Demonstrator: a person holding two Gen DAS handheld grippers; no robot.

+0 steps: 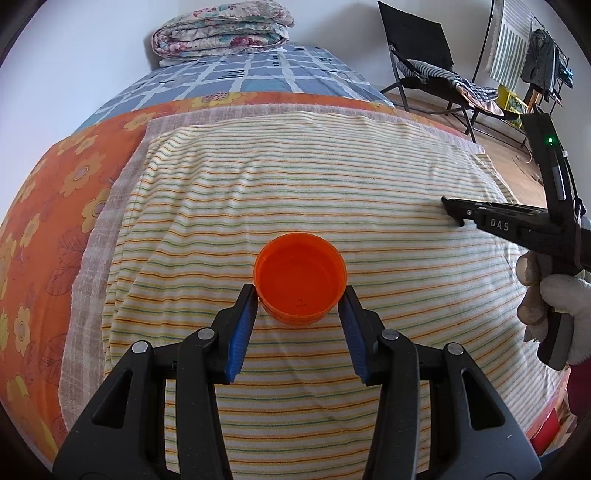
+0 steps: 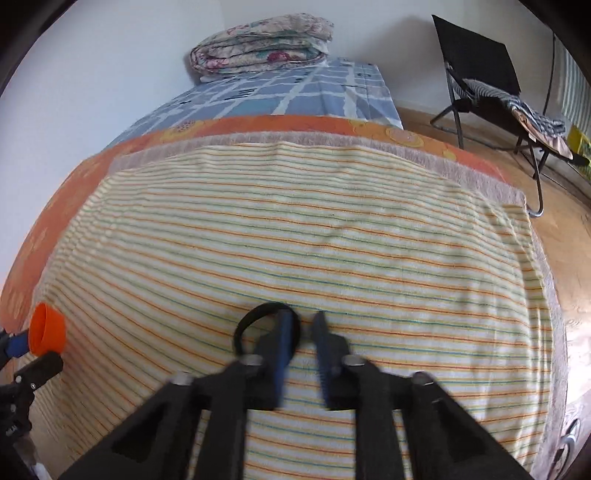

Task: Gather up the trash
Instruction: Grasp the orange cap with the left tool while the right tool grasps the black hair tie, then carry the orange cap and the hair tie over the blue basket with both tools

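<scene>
An orange plastic cup (image 1: 300,280) stands open side up on the striped towel (image 1: 295,184), and my left gripper (image 1: 298,295) is shut on it, blue pads (image 1: 246,314) pressing its two sides. The right wrist view has the same cup (image 2: 47,328) at the far left edge. A thin black ring (image 2: 243,325) lies on the towel (image 2: 295,240). My right gripper (image 2: 302,318) is blurred over it, its left finger (image 2: 283,332) across the ring. A narrow gap shows between the fingers, with the ring's right rim at that gap. From the left wrist view the right gripper (image 1: 448,205) points low over the towel.
The towel covers an orange flowered sheet (image 1: 55,192) on a bed, with a blue checked cover (image 1: 258,74) and a folded quilt (image 1: 221,29) behind. A black folding chair (image 1: 424,55) with clothes stands on the wood floor (image 2: 576,258) to the right. A gloved hand (image 1: 561,295) holds the right gripper.
</scene>
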